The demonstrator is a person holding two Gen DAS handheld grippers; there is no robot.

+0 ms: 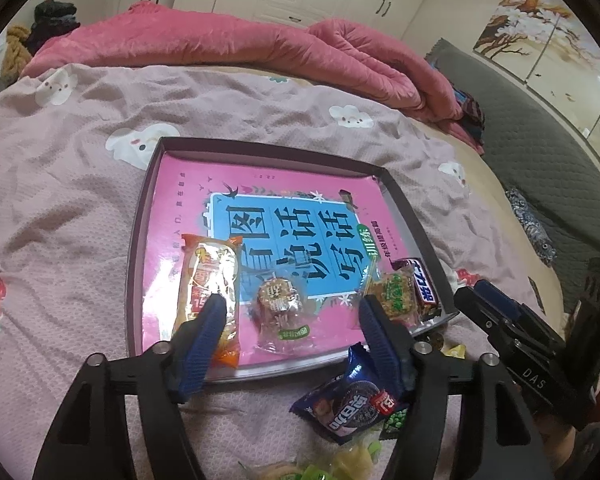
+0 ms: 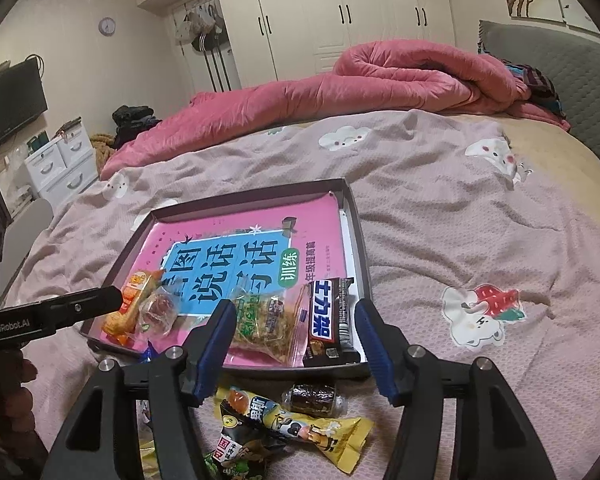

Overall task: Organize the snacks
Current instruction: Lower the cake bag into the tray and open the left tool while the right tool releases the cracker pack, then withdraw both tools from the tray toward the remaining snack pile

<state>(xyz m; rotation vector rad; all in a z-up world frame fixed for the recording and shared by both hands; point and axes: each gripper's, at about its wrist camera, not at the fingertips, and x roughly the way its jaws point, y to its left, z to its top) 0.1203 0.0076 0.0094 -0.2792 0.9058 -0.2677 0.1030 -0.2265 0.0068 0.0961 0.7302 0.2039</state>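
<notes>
A dark shallow tray (image 1: 138, 240) lined with a pink book lies on the bed. Along its near edge lie an orange long packet (image 1: 208, 280), a clear-wrapped round cake (image 1: 280, 300), a green-labelled crispy snack (image 1: 392, 296) and a Snickers bar (image 1: 424, 288). My left gripper (image 1: 293, 300) hangs open over the round cake, holding nothing. My right gripper (image 2: 296, 306) hangs open above the crispy snack (image 2: 264, 324) and the Snickers bar (image 2: 328, 316), also holding nothing. Each gripper shows at the edge of the other's view.
Loose snacks lie on the pink bedsheet in front of the tray: a blue cookie packet (image 1: 348, 404), a yellow packet (image 2: 300, 428), a dark wrapped roll (image 2: 314, 398) and a green-black packet (image 2: 244, 456). A rolled pink quilt (image 2: 380, 76) lies along the far side.
</notes>
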